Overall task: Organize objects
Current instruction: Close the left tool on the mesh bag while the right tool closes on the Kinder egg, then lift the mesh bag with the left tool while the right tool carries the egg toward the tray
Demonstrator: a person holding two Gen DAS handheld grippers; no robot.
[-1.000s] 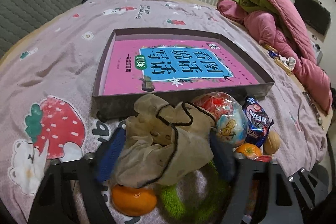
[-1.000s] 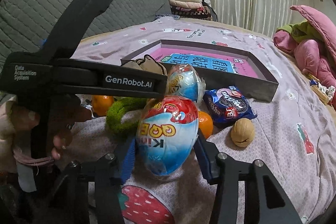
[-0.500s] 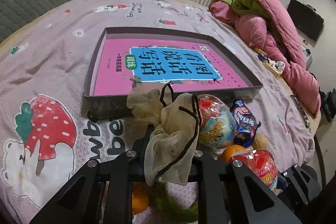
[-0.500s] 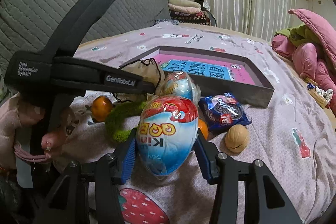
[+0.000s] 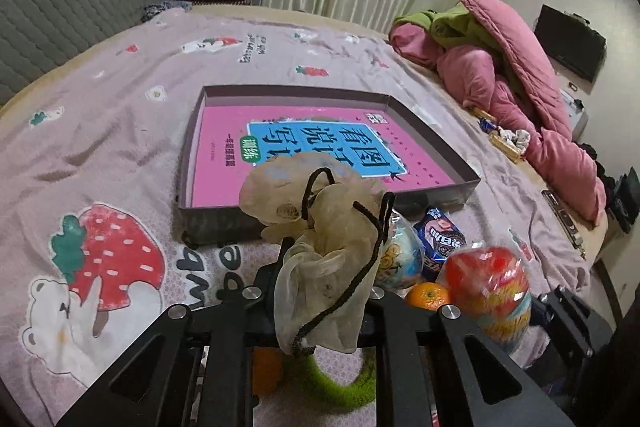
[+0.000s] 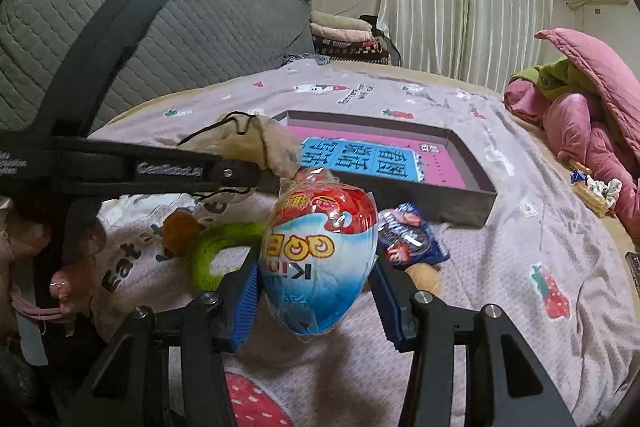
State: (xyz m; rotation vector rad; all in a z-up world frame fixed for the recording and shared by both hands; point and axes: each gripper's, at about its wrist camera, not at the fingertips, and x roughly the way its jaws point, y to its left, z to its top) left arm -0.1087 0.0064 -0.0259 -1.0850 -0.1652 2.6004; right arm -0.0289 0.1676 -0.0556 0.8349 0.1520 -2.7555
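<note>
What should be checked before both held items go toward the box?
1. Left gripper shut on the beige drawstring pouch: ok.
2. Right gripper shut on the foil-wrapped egg: ok.
3. Pouch clear of the bedspread: ok; it hangs in the air.
4. Box has free room over the pink book: ok.
5. Pouch cord free of the green ring: cannot tell.

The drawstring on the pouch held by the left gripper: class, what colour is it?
Black, against the beige pouch; clearest in the left wrist view.

Orange — half hidden behind fingers.
</note>
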